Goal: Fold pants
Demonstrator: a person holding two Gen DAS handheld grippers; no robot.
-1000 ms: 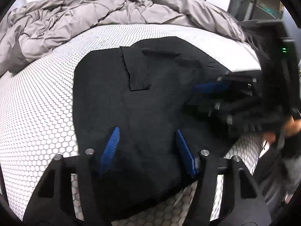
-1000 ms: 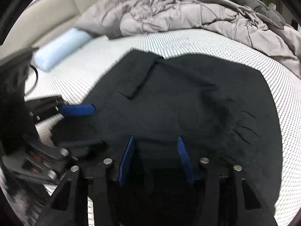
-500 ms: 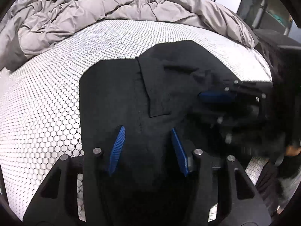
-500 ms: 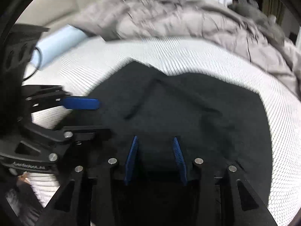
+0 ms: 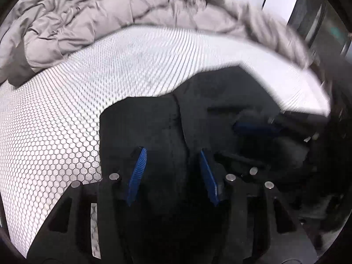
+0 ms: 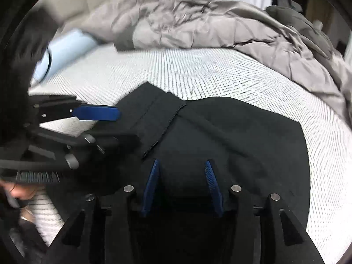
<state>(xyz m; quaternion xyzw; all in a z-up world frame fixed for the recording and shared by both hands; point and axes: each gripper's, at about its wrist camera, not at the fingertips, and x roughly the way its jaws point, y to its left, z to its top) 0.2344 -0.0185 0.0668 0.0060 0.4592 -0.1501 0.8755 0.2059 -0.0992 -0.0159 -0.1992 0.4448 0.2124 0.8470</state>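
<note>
here the black pants [image 6: 231, 136] lie folded, both left gripper [image 5: 171, 154] and right gripper [image 6: 182, 167] parted.

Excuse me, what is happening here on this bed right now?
A person holds a gripper in each hand and is folding black pants that lie on the white patterned mattress. The left gripper and the right gripper are both open and sit over the near edge of the cloth, side by side. A grey duvet is bunched up behind.
</note>
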